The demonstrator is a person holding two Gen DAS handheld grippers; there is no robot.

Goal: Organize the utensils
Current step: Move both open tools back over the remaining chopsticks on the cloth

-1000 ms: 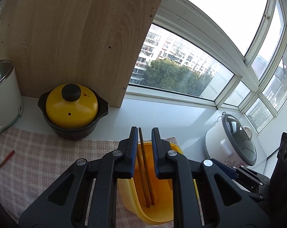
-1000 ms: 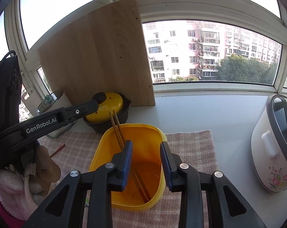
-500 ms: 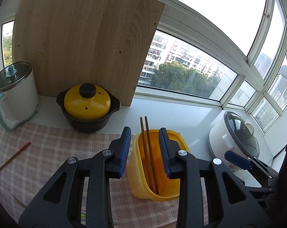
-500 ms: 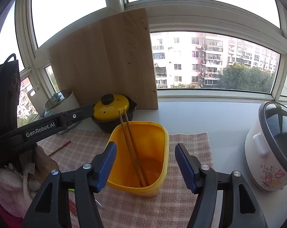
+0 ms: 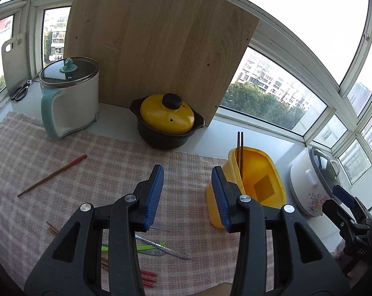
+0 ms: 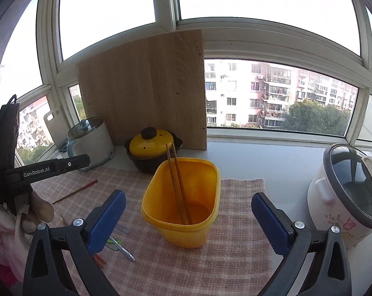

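chopsticks (image 6: 178,185) now stand in yellow tub (image 6: 186,231), let go | L gripper (image 5: 187,197) jaws spreading, empty, backed off | R gripper (image 6: 188,222) jaws opening wide, clear of tub | next: loose red-tip chopstick (image 5: 52,175) on worktop cloth (image 5: 112,162)

left tool (image 5: 187,194) opening, empty | chopsticks (image 5: 240,151) upright in yellow bin (image 5: 267,197) | cloth (image 5: 112,162)
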